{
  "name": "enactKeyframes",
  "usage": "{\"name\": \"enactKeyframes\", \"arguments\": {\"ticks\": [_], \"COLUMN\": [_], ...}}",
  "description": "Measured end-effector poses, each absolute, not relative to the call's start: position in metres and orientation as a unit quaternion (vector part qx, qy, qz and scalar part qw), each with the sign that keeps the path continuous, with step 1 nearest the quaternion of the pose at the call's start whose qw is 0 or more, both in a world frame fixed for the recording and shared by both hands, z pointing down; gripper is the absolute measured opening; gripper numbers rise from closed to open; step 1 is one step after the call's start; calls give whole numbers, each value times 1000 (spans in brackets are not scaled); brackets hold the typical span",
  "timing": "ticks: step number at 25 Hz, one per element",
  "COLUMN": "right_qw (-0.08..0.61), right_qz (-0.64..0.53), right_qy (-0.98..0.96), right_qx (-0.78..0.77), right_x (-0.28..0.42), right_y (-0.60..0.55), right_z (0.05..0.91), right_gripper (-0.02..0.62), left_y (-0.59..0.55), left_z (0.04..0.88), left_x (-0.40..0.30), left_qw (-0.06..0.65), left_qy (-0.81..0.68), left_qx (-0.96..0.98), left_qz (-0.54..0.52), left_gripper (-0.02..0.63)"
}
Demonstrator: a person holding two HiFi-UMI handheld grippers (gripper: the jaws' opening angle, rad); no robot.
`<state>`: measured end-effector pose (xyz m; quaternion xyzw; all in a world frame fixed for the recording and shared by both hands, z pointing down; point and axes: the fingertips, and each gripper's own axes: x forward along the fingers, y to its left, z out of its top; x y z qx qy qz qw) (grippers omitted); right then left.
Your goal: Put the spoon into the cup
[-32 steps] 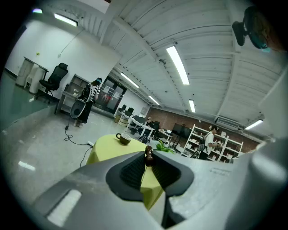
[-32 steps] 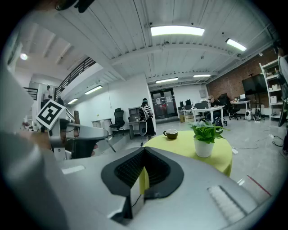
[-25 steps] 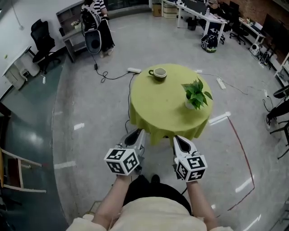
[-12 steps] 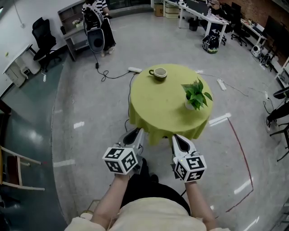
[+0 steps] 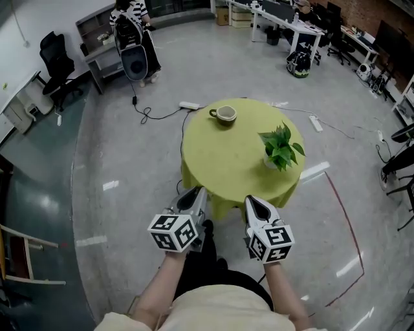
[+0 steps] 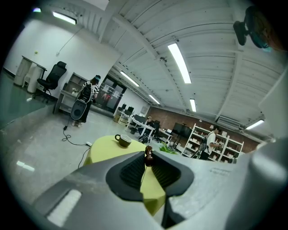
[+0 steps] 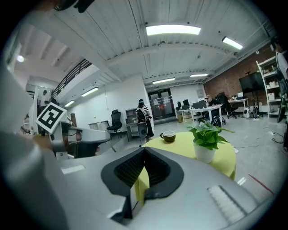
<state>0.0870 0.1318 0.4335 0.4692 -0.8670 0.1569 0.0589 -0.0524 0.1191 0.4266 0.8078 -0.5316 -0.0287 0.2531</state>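
Jaws of the left gripper are closed on a small dark-brown spoon. Its rounded end stands up just above the ribbed black pads, and a thin stem runs down between them. Jaws of the right gripper meet at their tips, with nothing between the pads.

Both grippers, each carrying a cube with square black-and-white markers, are held side by side, pointing forward and slightly down. They sit at the near edge of a round table draped in a yellow-green cloth, with grey floor below them.

A dark olive cup with a pale interior stands upright near the far edge of the table, handle to the left in the head view. It is well apart from the spoon and from both grippers. A green leafy plant in a white pot stands on the right side of the table, apart from the cup.

On the floor beyond the table lies a white power strip with a black cable. In the background a person in a striped top stands beside a grey shelf unit, and a black office chair stands further left.
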Motion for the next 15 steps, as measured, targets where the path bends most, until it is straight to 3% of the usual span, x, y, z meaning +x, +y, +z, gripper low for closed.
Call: {"name": "enactKeyframes", "arguments": {"ticks": [15], "right_qw": [73], "right_qz": [179], "right_qy": [-856], "right_qx": [480], "right_x": [66], "right_y": [35], "right_z": [451], "right_gripper": [2], "left_y": [14], "left_z": [450], "left_x": [-72], "left_qw": [277], "left_qy": [-516], "left_qx": [810], "left_qz": [-14], "left_gripper": [49]}}
